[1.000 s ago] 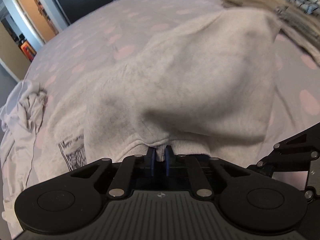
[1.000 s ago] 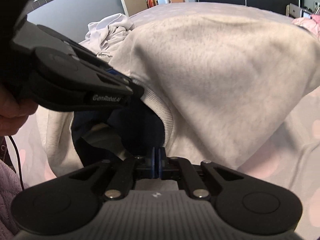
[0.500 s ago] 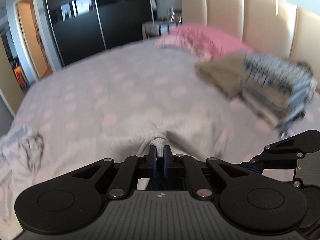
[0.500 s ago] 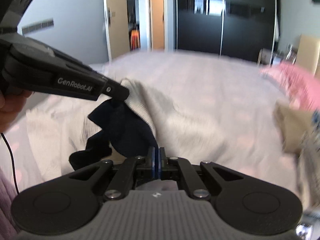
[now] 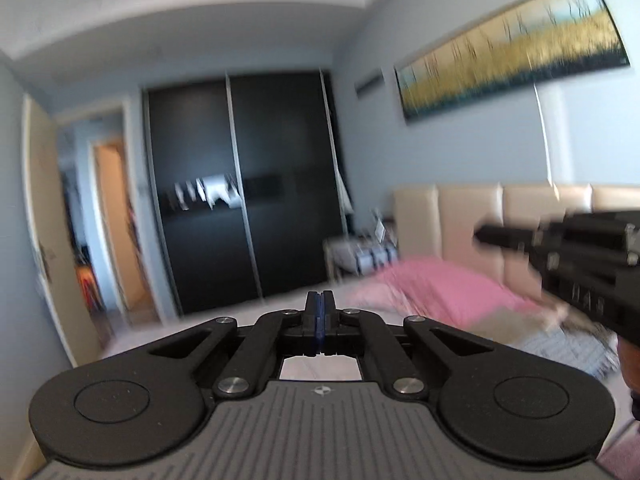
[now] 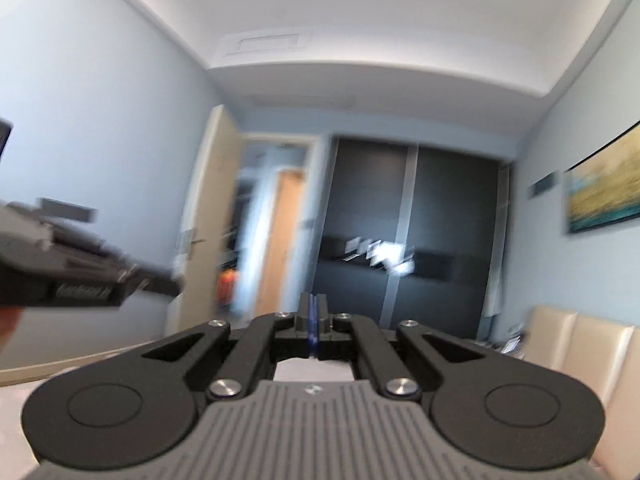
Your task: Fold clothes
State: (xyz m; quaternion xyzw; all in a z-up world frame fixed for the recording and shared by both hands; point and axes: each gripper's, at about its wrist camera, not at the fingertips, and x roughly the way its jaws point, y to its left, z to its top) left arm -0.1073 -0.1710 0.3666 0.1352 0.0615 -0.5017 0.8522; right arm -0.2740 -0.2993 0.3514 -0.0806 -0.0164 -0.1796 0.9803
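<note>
Both grippers are raised high and tilted up toward the room. My left gripper (image 5: 319, 303) has its jaws pressed together; a pale strip of the grey sweatshirt (image 5: 320, 366) shows below them, through the gap in the frame. My right gripper (image 6: 313, 305) is also shut, with a pale strip of cloth (image 6: 314, 368) under its jaws. The rest of the sweatshirt hangs out of view below both cameras. The right gripper body (image 5: 568, 256) shows blurred at the right of the left wrist view, and the left gripper body (image 6: 76, 280) at the left of the right wrist view.
A pink pillow (image 5: 440, 288) and folded clothes (image 5: 560, 344) lie at the head of the bed by the beige headboard (image 5: 500, 216). A black sliding wardrobe (image 5: 240, 200) and an open doorway (image 5: 112, 232) stand beyond the bed.
Both grippers have swung sharply upward, lifting the grey sweatshirt off the bed. The views went from sweatshirt and bedspread to walls, wardrobe and ceiling. The jaws stayed shut.
</note>
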